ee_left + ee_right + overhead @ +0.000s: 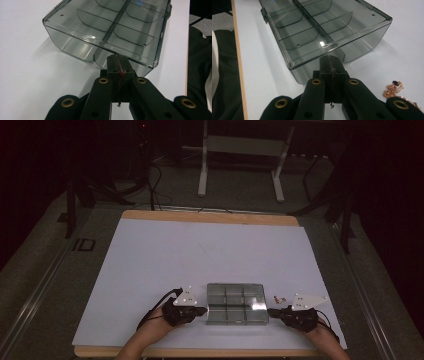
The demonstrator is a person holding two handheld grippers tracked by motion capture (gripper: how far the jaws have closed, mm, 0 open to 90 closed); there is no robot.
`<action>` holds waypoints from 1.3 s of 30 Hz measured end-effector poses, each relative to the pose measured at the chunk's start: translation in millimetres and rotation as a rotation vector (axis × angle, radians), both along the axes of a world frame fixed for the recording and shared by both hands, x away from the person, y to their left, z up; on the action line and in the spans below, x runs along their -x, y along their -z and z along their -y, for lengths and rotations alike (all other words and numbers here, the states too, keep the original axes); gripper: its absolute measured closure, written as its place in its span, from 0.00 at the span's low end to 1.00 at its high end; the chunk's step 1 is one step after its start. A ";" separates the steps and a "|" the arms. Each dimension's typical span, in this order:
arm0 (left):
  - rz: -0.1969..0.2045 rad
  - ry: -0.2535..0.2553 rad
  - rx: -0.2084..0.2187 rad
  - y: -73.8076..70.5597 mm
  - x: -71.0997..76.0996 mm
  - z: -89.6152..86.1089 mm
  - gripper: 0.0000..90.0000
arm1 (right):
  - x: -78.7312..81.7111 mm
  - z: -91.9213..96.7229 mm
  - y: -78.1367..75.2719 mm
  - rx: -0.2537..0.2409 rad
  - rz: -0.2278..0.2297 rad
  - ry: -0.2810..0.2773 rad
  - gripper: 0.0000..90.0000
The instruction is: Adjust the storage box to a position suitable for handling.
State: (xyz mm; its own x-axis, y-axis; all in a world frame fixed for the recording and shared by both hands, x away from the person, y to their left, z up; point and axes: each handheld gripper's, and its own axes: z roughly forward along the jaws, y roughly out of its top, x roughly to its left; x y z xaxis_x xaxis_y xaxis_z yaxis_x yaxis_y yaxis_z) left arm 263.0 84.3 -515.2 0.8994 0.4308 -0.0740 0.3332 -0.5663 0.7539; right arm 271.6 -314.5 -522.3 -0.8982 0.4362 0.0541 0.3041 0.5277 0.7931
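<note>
The clear plastic box [237, 304] sits near the front edge of the white table [150, 265], with the left gripper [204, 310] at its left side and the right gripper [270, 311] at its right, both squeezed tight with nothing between the jaws. To do this step well, I think both should press the smooth, slippery sides evenly so the box stays straight. It is see-through, gray and square-cornered, with little walls inside, and a thin gold chain [395, 90] lies just right of it.

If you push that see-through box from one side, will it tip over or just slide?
Probably slide. The clear plastic compartment box sits low, wide and flat on the smooth white table, so tipping looks unlikely. Its compartments look empty, so it is likely light and may skid or spin easily. The walls look stiff, so the shut left gripper shouldn't dent it.
</note>
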 end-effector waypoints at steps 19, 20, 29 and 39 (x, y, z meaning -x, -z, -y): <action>0.023 -0.042 0.050 -7.4 -4.5 3.0 0.83 | -3.0 0.4 -10.9 -0.067 0.026 0.034 0.87; 0.024 -0.044 0.049 -7.7 -5.0 2.6 0.81 | -3.2 0.7 -11.0 -0.068 0.028 0.038 0.87; 0.053 -0.086 0.059 -10.5 -6.6 1.5 0.65 | -3.9 -0.5 -13.9 -0.071 0.067 0.059 0.75; 0.083 -0.106 0.064 -15.7 -7.4 0.8 0.62 | -5.1 -2.1 -17.8 -0.079 0.099 0.070 0.69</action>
